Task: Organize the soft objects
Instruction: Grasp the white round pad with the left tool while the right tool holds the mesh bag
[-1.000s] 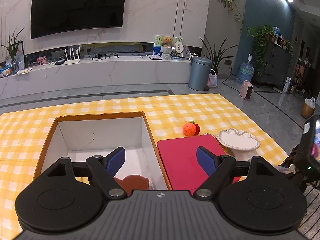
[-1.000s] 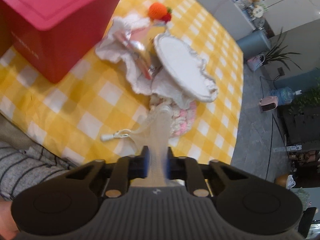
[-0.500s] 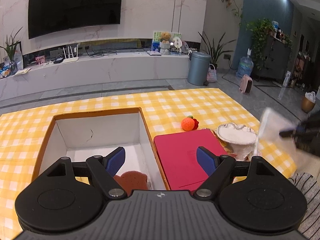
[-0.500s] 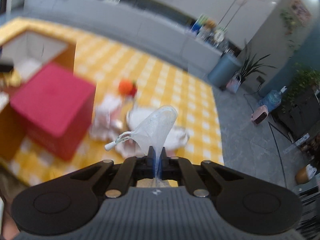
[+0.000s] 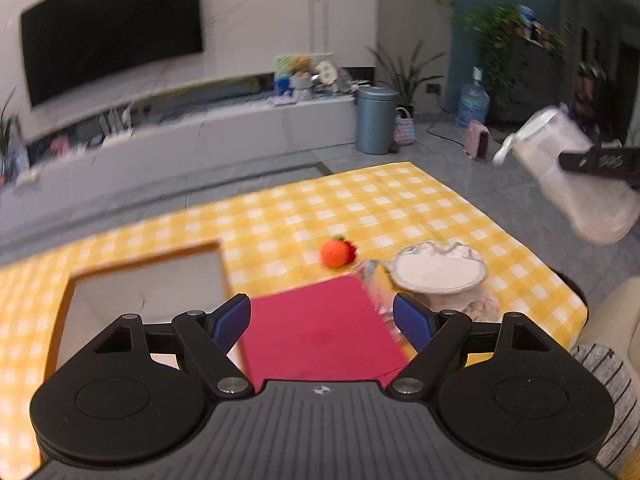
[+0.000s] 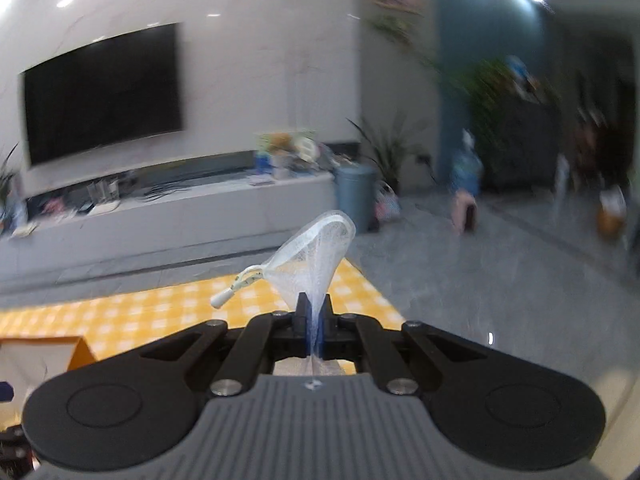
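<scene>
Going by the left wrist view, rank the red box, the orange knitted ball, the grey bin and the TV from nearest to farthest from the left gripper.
From the left gripper:
1. Red box: directly ahead, between the open fingers.
2. Orange knitted ball: just beyond the box, on the yellow checked cloth.
3. Grey bin: on the floor past the table's far edge.
4. TV: on the back wall, upper left.

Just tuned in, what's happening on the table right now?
The right hand-held gripper is shut on a white mesh pouch and holds it in the air off the table's right side. The left hand-held gripper is open and empty over the red box. An orange knitted toy and a pile of white cloth lie on the yellow checked tablecloth, next to an open cardboard box.
</scene>
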### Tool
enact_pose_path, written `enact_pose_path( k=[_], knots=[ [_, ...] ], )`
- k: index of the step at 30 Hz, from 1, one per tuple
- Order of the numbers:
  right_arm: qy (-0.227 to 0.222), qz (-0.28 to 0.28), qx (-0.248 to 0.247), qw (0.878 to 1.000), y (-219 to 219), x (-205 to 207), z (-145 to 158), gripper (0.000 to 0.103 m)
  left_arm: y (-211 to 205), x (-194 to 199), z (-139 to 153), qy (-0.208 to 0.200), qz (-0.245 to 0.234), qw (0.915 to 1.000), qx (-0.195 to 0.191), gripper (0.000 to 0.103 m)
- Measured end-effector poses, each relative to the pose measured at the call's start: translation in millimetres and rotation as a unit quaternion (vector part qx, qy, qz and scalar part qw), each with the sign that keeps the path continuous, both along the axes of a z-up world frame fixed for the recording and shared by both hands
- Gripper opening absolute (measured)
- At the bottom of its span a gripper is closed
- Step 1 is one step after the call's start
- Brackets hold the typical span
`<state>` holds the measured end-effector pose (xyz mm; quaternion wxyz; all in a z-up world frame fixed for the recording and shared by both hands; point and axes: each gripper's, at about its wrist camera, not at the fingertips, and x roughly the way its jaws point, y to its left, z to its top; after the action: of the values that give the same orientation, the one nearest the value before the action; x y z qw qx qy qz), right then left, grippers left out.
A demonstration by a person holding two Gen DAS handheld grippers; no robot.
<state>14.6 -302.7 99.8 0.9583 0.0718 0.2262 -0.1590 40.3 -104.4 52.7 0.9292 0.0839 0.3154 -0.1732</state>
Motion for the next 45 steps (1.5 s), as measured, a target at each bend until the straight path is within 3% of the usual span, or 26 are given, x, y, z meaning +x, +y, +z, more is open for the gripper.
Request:
enact_pose_path(
  k=[3,6,14,20,26,30,39,45],
  knots=[
    [0.022,-0.001,-0.017,1.000,-5,10,-26,0.000,-31,0,2,-0.007,-0.026,0.9995,0.012,0.095],
    [0.029,0.002,0.021,0.999,-21,14,-51,0.000,-59,8,1,0.004,-0.054,0.9983,0.023,0.095],
    [0.047,-0.020,0.087,0.995,-72,15,-94,0.000,-110,60,-23,0.092,-0.088,0.9915,0.024,0.095],
    [0.055,-0.022,0.128,0.990,-93,13,-115,0.001,-128,96,-40,0.122,-0.050,0.9913,0.006,0.095],
    [0.051,-0.022,0.147,0.988,-92,6,-114,0.001,-150,119,-73,0.177,-0.036,0.9834,0.008,0.095],
    [0.056,-0.021,0.154,0.986,-95,6,-117,0.001,-153,123,-92,0.201,-0.018,0.9794,0.002,0.095],
    [0.063,-0.016,0.169,0.983,-98,9,-121,0.001,-144,130,-108,0.234,0.022,0.9695,-0.070,0.095],
    [0.064,-0.017,0.169,0.983,-97,8,-122,0.002,-131,127,-111,0.248,0.053,0.9652,-0.066,0.095]
  ],
)
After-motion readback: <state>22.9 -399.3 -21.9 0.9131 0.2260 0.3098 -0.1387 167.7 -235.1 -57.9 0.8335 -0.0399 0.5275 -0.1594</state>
